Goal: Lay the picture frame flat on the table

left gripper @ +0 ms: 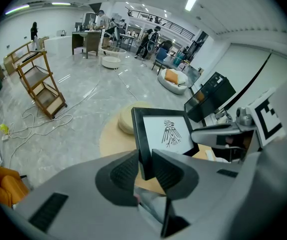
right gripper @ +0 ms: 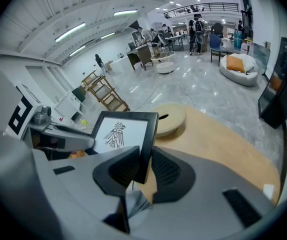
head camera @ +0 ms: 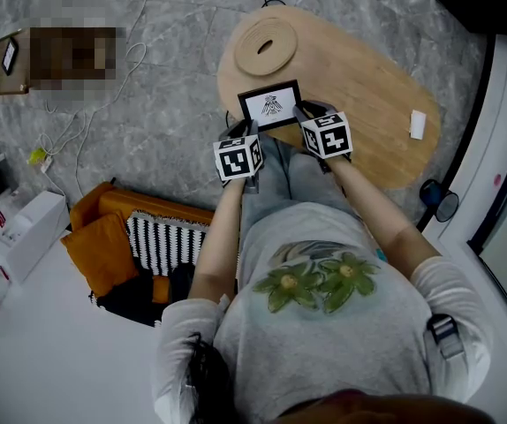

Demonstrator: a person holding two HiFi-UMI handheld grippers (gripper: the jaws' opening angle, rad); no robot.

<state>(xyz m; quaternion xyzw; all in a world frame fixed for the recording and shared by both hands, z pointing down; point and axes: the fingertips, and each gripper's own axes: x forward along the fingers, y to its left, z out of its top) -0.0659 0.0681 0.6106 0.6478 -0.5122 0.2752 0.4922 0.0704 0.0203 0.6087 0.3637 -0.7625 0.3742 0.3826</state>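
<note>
A black picture frame (head camera: 271, 105) with a bird drawing on white is held over the near edge of the oval wooden table (head camera: 368, 78), its face turned up toward me. My left gripper (head camera: 248, 131) is shut on the frame's left edge, and in the left gripper view the frame (left gripper: 166, 132) stands pinched between the ribbed pads (left gripper: 126, 171) of that gripper (left gripper: 144, 168). My right gripper (head camera: 306, 113) is shut on the right edge. In the right gripper view the frame (right gripper: 118, 134) sits clamped in that gripper (right gripper: 144, 166). The frame's lower edge is hidden.
A round wooden disc with a slot (head camera: 266, 45) lies at the table's far end, just beyond the frame. A small white object (head camera: 418, 124) rests near the right edge. An orange seat with a striped cushion (head camera: 161, 241) is at my left, and cables (head camera: 77, 131) trail over the floor.
</note>
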